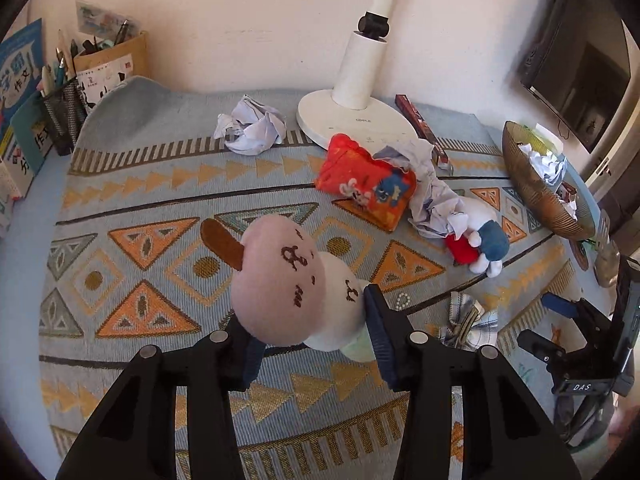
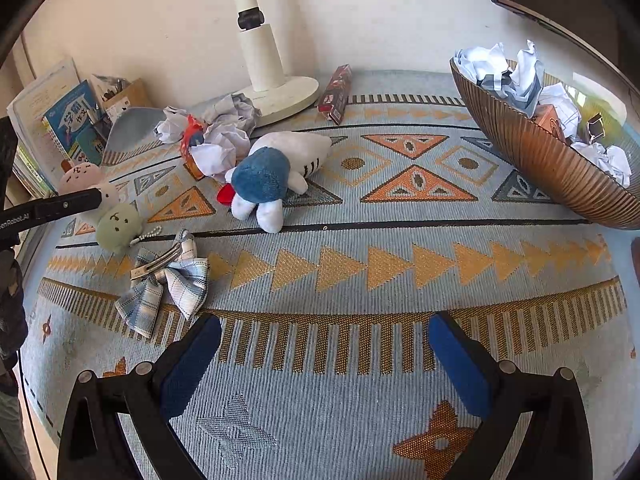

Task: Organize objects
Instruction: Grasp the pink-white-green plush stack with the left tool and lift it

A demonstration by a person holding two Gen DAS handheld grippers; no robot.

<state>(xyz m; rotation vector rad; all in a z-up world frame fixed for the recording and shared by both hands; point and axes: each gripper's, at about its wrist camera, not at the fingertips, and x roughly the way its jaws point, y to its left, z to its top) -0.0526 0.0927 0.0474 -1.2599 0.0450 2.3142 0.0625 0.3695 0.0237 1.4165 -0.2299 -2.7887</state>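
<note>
My left gripper (image 1: 316,344) seems clamped on the dango plush (image 1: 288,284), while my right gripper (image 2: 324,364) gapes above the cloth (image 2: 360,272).

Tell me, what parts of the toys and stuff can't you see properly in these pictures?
- Pink, white and green plush dumpling toy: left wrist view, its green bottom sits behind the left gripper.
- Ribbed bronze bowl: right wrist view, cut off by the edge; crumpled white paper hides what lies underneath.
- Red snack pouch: right wrist view, mostly behind crumpled paper.

Pink plush toy (image 1: 280,280), perhaps green-bottomed.
</note>
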